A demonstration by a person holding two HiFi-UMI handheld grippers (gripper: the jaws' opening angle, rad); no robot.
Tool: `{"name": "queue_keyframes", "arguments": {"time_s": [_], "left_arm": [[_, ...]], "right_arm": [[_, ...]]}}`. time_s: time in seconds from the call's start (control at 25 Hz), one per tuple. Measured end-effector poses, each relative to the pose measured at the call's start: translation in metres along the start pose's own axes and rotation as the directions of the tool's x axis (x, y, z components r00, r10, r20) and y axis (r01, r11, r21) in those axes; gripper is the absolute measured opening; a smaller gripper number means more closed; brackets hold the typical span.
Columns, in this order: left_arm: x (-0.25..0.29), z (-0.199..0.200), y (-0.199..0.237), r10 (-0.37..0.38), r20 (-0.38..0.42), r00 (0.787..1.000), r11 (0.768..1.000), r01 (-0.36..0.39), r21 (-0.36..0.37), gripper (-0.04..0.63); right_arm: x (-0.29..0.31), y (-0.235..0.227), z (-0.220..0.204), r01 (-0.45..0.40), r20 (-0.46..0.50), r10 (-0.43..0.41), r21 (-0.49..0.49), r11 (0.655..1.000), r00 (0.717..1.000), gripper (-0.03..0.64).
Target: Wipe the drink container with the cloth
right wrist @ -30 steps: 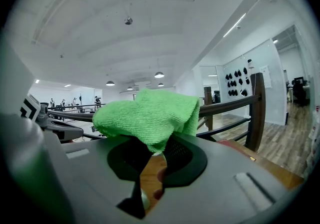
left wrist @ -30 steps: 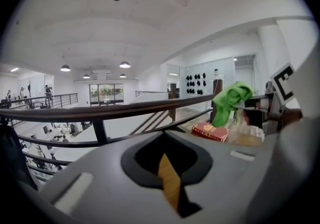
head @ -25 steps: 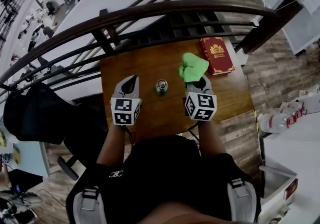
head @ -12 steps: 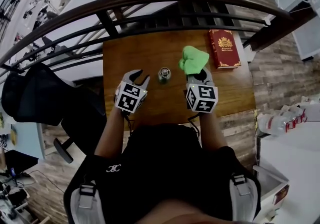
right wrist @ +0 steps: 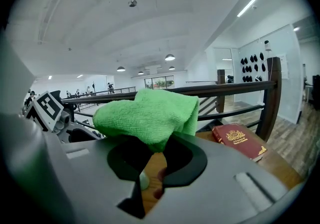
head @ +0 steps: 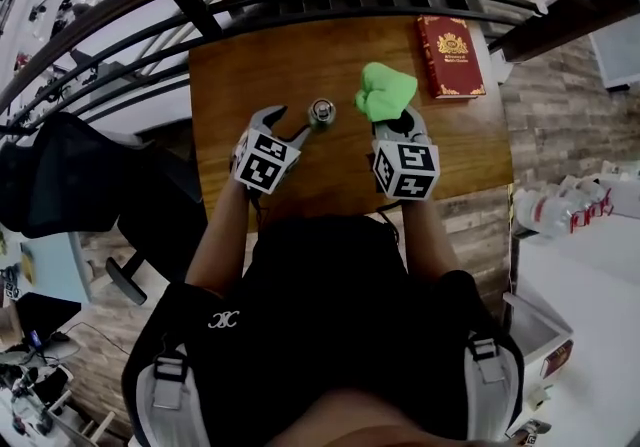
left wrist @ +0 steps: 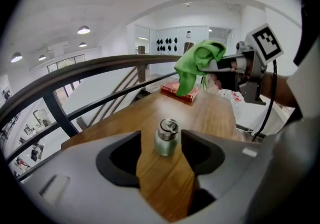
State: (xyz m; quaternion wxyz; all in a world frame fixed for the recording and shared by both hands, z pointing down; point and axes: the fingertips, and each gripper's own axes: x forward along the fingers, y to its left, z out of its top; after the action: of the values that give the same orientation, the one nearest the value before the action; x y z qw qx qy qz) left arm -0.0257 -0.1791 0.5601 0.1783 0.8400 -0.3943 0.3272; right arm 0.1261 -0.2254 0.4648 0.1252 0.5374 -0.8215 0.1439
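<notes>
Now the left tool [head: 289, 125] has just been opening; the can [left wrist: 165, 139] stands upright on the surface [head: 260, 65] at its spread jaws' tips, untouched. The right tool [head: 401, 123] clamps the cloth [head: 385, 92] beside the can.

A red hardcover book with a gold crest [head: 451, 56] lies at the far right corner of a brown wooden table [head: 240, 75], backed by a dark curved railing [left wrist: 100, 61]; a black office chair [head: 70, 175] stands left.
</notes>
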Motion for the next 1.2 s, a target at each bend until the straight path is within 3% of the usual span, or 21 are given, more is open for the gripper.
{"name": "queue_keyframes", "arguments": {"time_s": [0.68, 1.0, 1.2], "left_arm": [[0.068, -0.001, -0.017, -0.146, -0.029, 0.989, 0.989, 0.147, 0.012, 0.333], [0.094, -0.004, -0.02, -0.17, -0.061, 0.983, 0.984, 0.173, 0.047, 0.333], [0.103, -0.003, -0.018, -0.161, -0.03, 0.987, 0.987, 0.161, 0.007, 0.33]], "right_arm": [[0.011, -0.023, -0.027, 0.046, -0.077, -0.046, 0.004, 0.999, 0.996, 0.048], [0.013, -0.034, -0.037, 0.071, -0.115, -0.069, 0.01, 0.997, 0.991, 0.048], [0.014, -0.035, -0.042, 0.075, -0.124, -0.073, 0.01, 0.997, 0.99, 0.049]]}}
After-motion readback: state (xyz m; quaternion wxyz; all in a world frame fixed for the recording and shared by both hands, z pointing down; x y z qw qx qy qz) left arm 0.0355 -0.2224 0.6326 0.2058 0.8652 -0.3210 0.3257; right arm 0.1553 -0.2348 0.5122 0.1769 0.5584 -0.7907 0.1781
